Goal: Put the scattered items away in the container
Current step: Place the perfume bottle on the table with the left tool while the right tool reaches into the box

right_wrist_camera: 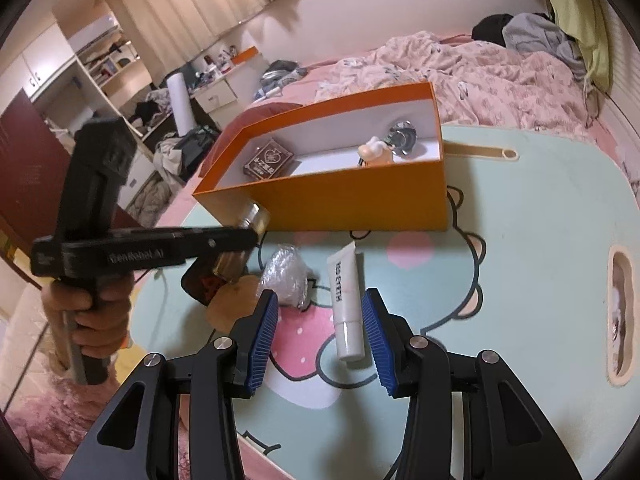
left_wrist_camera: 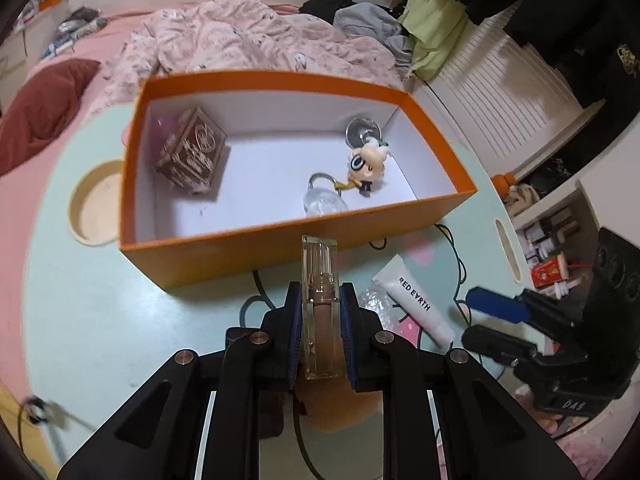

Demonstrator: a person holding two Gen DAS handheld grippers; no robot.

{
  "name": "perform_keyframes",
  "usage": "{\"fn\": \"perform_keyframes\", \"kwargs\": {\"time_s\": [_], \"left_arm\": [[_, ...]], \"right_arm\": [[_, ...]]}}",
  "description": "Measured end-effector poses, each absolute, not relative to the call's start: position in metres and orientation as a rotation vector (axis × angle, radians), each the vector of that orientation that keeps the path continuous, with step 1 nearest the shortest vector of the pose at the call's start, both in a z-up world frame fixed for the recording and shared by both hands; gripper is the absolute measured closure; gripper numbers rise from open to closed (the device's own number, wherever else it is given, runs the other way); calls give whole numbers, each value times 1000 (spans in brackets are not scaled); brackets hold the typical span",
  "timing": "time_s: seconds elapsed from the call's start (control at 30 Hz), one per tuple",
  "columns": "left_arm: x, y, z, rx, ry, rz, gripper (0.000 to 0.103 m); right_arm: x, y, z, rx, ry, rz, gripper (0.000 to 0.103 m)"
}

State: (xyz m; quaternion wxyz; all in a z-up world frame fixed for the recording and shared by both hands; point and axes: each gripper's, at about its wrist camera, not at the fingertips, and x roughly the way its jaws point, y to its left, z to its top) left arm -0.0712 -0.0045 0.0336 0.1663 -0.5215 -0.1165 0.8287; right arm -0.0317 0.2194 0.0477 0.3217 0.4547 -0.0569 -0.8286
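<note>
My left gripper point(left_wrist_camera: 320, 294) is shut on a clear lipstick case point(left_wrist_camera: 320, 280), held just short of the near wall of the orange box point(left_wrist_camera: 248, 252). From the right wrist view the same left gripper point(right_wrist_camera: 248, 236) holds the lipstick case point(right_wrist_camera: 252, 216) beside the orange box point(right_wrist_camera: 360, 204). Inside the box lie a brown patterned card box point(left_wrist_camera: 190, 156), a small figure keychain point(left_wrist_camera: 366, 166) and a clear round piece point(left_wrist_camera: 324, 200). My right gripper point(right_wrist_camera: 320, 316) stands open above a white tube point(right_wrist_camera: 348, 304) on the table. The white tube point(left_wrist_camera: 416, 300) lies right of the left gripper.
A crumpled clear wrapper point(right_wrist_camera: 284, 274) lies left of the tube on the pale green cartoon table point(right_wrist_camera: 520, 264). The table has a round recess point(left_wrist_camera: 98, 208) at its left and a slot handle point(right_wrist_camera: 620, 312) at its right. A bed with a pink quilt point(left_wrist_camera: 260, 36) lies behind.
</note>
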Motion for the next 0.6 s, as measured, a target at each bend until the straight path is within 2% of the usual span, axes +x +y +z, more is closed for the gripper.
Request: {"fn": "perform_keyframes", "kwargs": {"time_s": [0.17,0.4,0.5,0.6], "left_arm": [[-58,-13,39,-1389,-341,2426,73],[-9,-36,61,-1052,-481,2582,73],[7,-44,60,-1019,-485,2628,73],[15,-46,58,-1062,-431,2636,73]], "right_arm": [[-57,210,78,1154,-91,-2241,60],[-145,173,85,1350,-36,-2238,60],[-172,160,72,1459,56,-2296,60],[-184,151,59,1523,62,-2264,59]]}}
